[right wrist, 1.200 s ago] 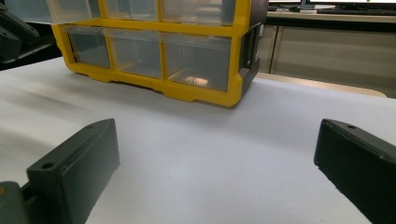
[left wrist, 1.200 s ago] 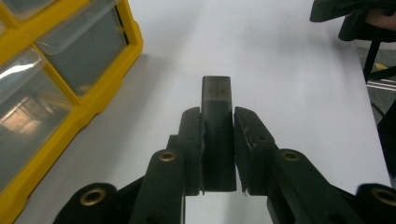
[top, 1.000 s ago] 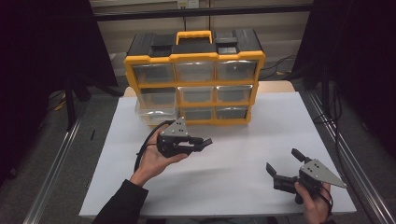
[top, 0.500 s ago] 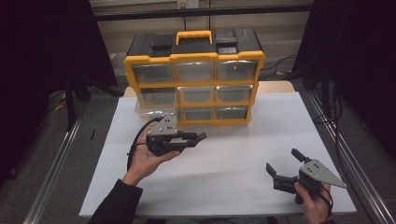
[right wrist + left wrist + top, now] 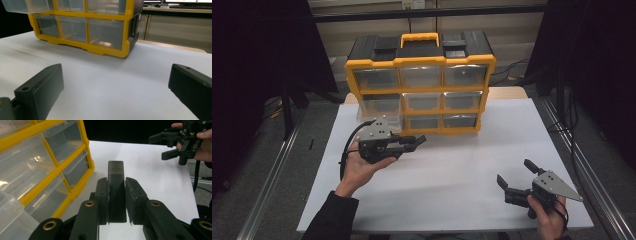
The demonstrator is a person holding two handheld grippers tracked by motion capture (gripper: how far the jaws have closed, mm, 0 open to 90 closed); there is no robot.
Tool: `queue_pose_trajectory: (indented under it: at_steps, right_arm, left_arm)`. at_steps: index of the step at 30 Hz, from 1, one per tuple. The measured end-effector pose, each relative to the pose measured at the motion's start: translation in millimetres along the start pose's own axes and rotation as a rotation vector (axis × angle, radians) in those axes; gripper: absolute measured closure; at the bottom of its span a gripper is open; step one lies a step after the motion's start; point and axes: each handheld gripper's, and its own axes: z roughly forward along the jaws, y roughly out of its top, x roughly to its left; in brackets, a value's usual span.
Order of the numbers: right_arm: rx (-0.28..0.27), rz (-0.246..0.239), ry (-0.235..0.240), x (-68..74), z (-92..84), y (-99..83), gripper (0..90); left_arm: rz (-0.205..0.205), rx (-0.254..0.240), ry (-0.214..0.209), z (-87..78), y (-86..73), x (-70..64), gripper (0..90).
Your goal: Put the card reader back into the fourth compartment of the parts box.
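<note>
Small black block carried clear of the open drawer, right tool waiting.

Leftmost in the high view, the clear plastic drawer (image 5: 379, 111) stands pulled out from the yellow-framed organiser cabinet with black top and nine clear drawers (image 5: 419, 82); just in front of it the left gripper (image 5: 411, 143) is lifted off the white tabletop (image 5: 452, 165), jaws clamped on one small black rectangular block (image 5: 115, 192), which pokes out beyond the fingertips. Judged from this, the block is in transit, and the next move calls for carrying it on without loosening the clamp. At the table's right corner, the right gripper (image 5: 516, 179) rests spread wide, gripping nothing. Count: one cabinet, one open drawer, one block, two grippers.
</note>
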Motion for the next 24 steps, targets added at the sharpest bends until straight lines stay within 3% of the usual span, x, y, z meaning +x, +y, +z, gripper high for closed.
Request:
queue_pose_trajectory:
  at_steps: [12,24]
  right_arm:
    - [-0.001,-0.002,-0.004,-0.2,0.1,0.0,0.0]
    - [-0.001,-0.004,-0.007,-0.5,0.3,-0.1,0.0]
  left_arm:
    - [-0.011,-0.029,0.026,-12.6,3.9,3.2,73.6]
    - [-0.022,-0.026,0.037,-16.8,10.3,10.7,73.6]
